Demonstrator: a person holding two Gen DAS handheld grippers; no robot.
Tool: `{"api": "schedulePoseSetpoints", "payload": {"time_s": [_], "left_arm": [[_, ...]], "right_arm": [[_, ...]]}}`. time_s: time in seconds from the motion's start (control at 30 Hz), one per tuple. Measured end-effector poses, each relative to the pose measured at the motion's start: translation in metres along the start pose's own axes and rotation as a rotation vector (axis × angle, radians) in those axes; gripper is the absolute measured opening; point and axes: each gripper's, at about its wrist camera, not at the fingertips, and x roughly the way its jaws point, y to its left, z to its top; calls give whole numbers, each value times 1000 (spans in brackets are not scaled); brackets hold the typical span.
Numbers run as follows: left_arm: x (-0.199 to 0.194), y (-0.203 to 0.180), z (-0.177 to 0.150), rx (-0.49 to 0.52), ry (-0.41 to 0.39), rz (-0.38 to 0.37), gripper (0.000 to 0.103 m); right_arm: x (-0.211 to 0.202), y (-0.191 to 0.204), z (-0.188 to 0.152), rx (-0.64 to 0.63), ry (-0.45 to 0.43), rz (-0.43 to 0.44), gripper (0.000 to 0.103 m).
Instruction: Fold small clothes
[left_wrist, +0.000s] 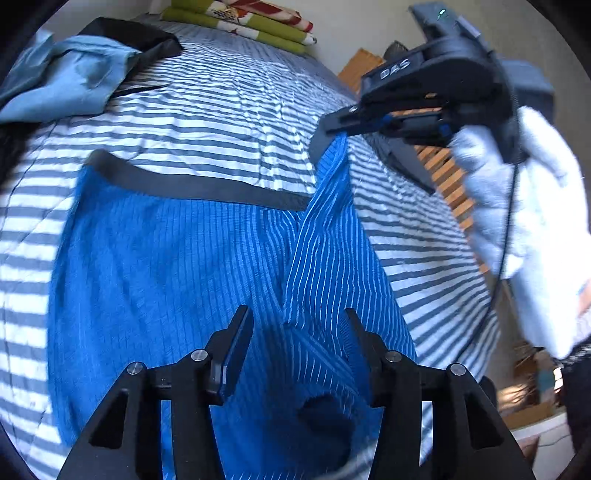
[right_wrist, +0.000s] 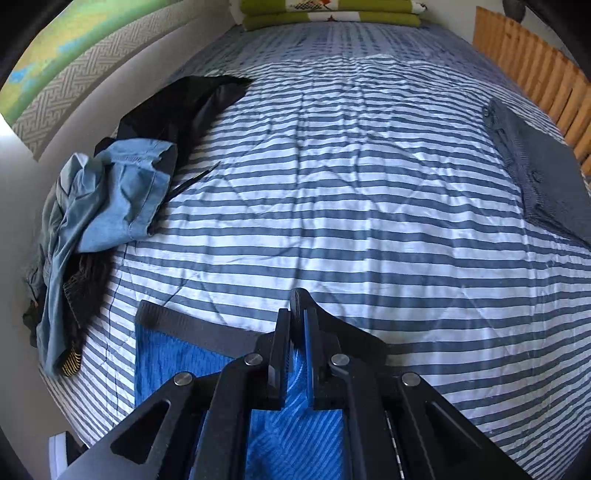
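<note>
Blue ribbed shorts with a black waistband lie on the striped bed. My right gripper, held by a white-gloved hand, is shut on one corner of the shorts and holds it lifted, so a blue strip rises from the bed. In the right wrist view the blue shorts hang pinched in my right gripper, waistband just beyond. My left gripper hovers open over the near part of the shorts, with nothing between its fingers.
A heap of light blue and black clothes lies at the bed's left side. A folded dark grey garment rests at the right edge by a wooden slatted rail. Green patterned pillows sit at the head.
</note>
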Motion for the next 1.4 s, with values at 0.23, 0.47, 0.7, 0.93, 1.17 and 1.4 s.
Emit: {"api": "schedulePoseSetpoints", "payload": {"time_s": [0.23,0.47,0.7,0.93,1.17,1.4], "left_arm": [[29,-12,-1,10,16,52,33],[32,-6,-1,-49,13,35,4],[-4,-24,-1,-65,-60,-64,4],[-77,-16,-22,-139,-133,-157,4],[-122,52,-51,-255,-177,-62,4],[-127,120,-78,-368,-176,3,4]], "right_arm": [[0,-19,-1,12,-4,23,6],[4,-20,-4,2,-3,33,6],[-8,-28,-3,27,-24,40,6],[-33,7,-9,-25,-39,93,6],[-14,92,-7,-153,6,123,6],[41,159,-9,-225,83,90,6]]}}
